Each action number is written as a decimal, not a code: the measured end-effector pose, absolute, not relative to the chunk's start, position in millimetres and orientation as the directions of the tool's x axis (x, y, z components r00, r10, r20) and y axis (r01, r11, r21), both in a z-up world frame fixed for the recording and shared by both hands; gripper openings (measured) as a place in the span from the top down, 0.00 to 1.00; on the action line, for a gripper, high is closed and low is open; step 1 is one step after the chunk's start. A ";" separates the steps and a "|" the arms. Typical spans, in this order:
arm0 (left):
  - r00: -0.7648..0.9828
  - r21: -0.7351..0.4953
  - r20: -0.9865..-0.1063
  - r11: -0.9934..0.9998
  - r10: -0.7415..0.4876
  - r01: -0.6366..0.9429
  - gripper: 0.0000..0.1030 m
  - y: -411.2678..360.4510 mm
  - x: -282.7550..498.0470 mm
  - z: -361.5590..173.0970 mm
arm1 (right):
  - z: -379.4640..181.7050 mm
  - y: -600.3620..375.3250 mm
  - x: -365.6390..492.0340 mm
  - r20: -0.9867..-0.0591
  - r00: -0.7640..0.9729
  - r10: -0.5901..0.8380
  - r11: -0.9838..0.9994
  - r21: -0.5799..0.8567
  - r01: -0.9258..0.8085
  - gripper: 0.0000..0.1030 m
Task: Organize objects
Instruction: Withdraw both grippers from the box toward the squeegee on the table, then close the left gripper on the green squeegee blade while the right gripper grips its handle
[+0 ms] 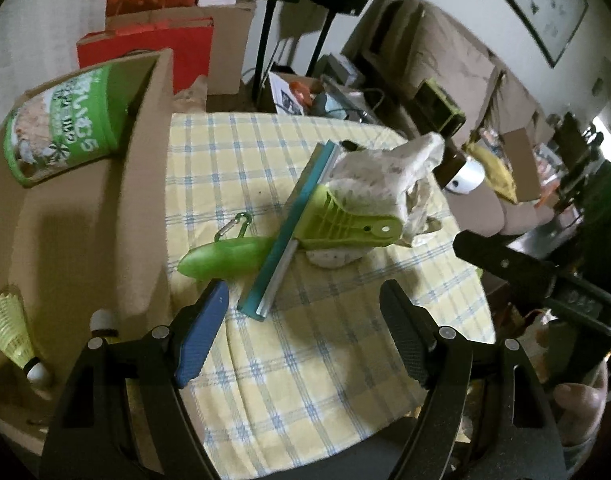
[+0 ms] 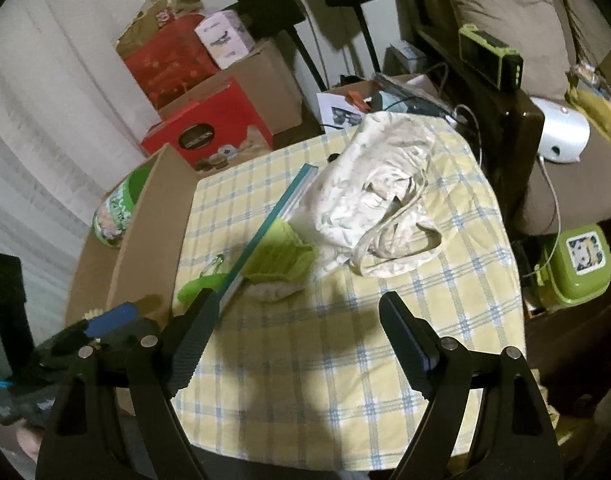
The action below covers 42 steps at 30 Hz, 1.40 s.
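On the yellow checked tablecloth (image 1: 325, 344) (image 2: 337, 360) lies a green window squeegee (image 1: 337, 216) (image 2: 281, 256) with a teal blade, beside a crumpled white cloth bag (image 1: 381, 176) (image 2: 381, 196). A green case with a carabiner (image 1: 225, 256) (image 2: 197, 286) rests by the blade's near end. An open cardboard box (image 1: 73, 240) (image 2: 145, 236) at the left holds a green snack canister (image 1: 61, 128) (image 2: 119, 208) and a yellow shuttlecock (image 1: 9, 332). My left gripper (image 1: 305, 320) hangs open just short of the squeegee. My right gripper (image 2: 301, 320) is open over bare cloth.
Red and brown boxes (image 2: 209, 128) are stacked behind the table. Black stands (image 1: 265, 40) rise at the back. A brown sofa (image 2: 505, 20) with clutter, a white device (image 2: 561, 132) and a green lunch box (image 2: 577, 264) lies to the right. The table edge is near.
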<state>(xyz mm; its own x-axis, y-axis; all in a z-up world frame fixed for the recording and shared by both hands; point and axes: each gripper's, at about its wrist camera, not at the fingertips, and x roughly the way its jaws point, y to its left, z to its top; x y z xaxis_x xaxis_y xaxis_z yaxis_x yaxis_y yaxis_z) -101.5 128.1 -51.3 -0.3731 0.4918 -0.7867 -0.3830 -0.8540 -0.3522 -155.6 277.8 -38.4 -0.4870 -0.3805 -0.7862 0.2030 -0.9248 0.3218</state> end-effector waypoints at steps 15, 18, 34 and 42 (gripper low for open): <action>-0.394 -0.252 -0.807 -0.861 0.439 -0.442 0.27 163.0 -117.0 -61.4 | -69.1 270.9 -198.0 -0.793 -0.419 -0.441 -0.897 0.405 0.178 0.37; -0.392 -0.234 -0.815 -0.862 0.426 -0.450 0.27 171.9 -123.1 -67.0 | -76.0 269.2 -204.2 -0.790 -0.404 -0.462 -0.886 0.430 0.172 0.38; -0.343 -0.164 -0.879 -0.885 0.331 -0.435 0.43 189.0 -144.1 -118.8 | -97.3 255.7 -221.6 -0.804 -0.355 -0.478 -0.878 0.444 0.177 0.46; -0.378 -0.142 -0.868 -0.889 0.323 -0.435 0.44 187.8 -141.0 -119.7 | -108.0 257.5 -227.0 -0.805 -0.322 -0.498 -0.866 0.480 0.138 0.46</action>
